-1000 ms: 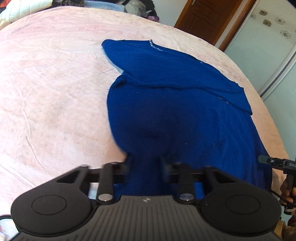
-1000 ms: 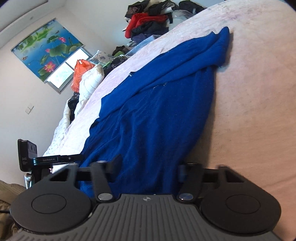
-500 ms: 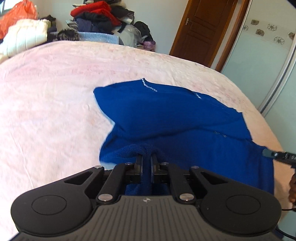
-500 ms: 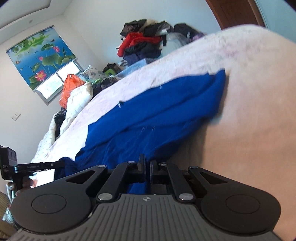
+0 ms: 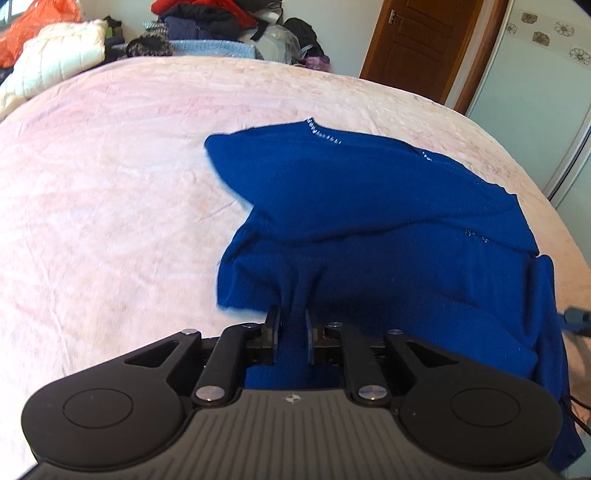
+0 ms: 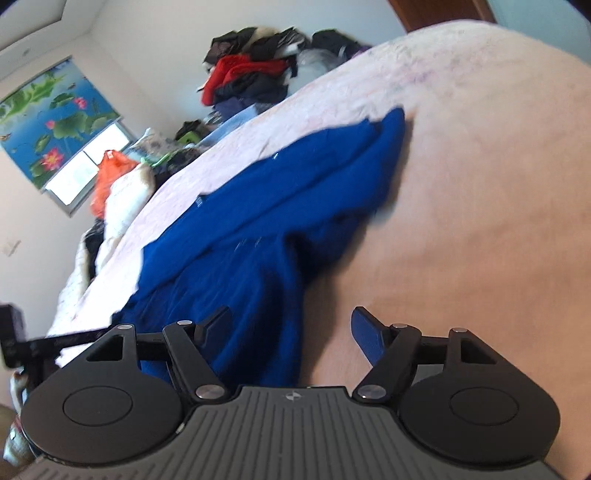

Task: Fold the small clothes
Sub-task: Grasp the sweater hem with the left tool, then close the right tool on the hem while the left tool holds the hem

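A dark blue knit garment (image 5: 369, 206) lies on the pink bed cover (image 5: 110, 184), its top part folded over and its near hem drawn up towards the middle. My left gripper (image 5: 291, 332) pinches a bunched ridge of that hem; its jaws are starting to open with the cloth still tented between them. In the right wrist view the garment (image 6: 258, 221) stretches away to the left. My right gripper (image 6: 291, 325) has its jaws opening wide, and the blue cloth lies loose under its left finger with nothing pressed between the pads.
Heaped clothes (image 5: 207, 18) and a white quilt (image 5: 55, 55) lie beyond the bed's far edge. A brown door (image 5: 417, 44) and a pale wardrobe (image 5: 535, 92) stand at the right. Bare bed cover (image 6: 480, 184) extends to the right of the garment.
Both grippers closed on the near hem and carried it forward over the garment. The right jaws have since spread wide and let the cloth drop; the left jaws have widened a little.
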The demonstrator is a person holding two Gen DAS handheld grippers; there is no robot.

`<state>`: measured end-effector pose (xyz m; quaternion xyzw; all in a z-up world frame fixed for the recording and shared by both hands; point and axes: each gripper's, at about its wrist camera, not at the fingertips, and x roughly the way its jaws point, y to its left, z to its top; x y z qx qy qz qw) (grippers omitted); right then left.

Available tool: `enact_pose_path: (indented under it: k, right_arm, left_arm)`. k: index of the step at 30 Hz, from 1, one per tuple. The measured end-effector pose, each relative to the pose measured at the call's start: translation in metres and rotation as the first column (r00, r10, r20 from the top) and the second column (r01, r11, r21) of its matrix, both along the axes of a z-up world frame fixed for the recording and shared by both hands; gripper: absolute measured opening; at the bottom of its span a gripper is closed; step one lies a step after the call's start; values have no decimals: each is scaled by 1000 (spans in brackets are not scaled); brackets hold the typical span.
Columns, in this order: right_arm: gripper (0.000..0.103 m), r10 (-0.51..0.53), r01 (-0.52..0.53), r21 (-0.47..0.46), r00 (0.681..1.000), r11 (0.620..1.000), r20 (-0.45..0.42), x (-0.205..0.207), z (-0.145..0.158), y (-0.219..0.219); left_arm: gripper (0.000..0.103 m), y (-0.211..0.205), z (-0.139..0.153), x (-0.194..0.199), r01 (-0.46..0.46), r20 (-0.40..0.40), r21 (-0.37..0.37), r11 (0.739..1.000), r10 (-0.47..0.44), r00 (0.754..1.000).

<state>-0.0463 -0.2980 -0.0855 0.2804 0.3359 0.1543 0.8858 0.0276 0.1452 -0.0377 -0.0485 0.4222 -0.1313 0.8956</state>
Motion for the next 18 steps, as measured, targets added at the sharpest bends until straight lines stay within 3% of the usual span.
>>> enact_pose_path:
  k: [2, 3, 5, 6, 7, 10, 18]
  right_arm:
    - [72, 65, -65, 33, 998, 997, 2, -13, -4, 11]
    - [65, 94, -94, 35, 996, 995, 3, -16, -6, 17]
    - [40, 141, -141, 11, 990, 990, -13, -18, -7, 33]
    - [15, 143, -143, -1, 989, 990, -23, -17, -9, 37]
    - [11, 134, -134, -11, 991, 991, -24, -16, -9, 39]
    - [11, 71, -71, -1, 997, 997, -4, -12, -5, 30]
    - [11, 29, -17, -188, 998, 982, 62, 30, 24, 19]
  left_arm:
    - [21, 9, -6, -7, -11, -25, -39, 999, 10, 1000]
    - [28, 14, -9, -11, -15, -37, -63, 998, 12, 999]
    - [38, 20, -13, -21, -6, -28, -116, 993, 3, 1000]
    - [46, 22, -13, -26, 6, -17, -127, 992, -9, 1000]
    - [56, 22, -12, -30, 22, -8, -130, 991, -23, 1000]
    - [62, 17, -9, -43, 55, 13, -120, 991, -54, 998]
    - [62, -15, -7, -27, 46, 54, -76, 996, -41, 998]
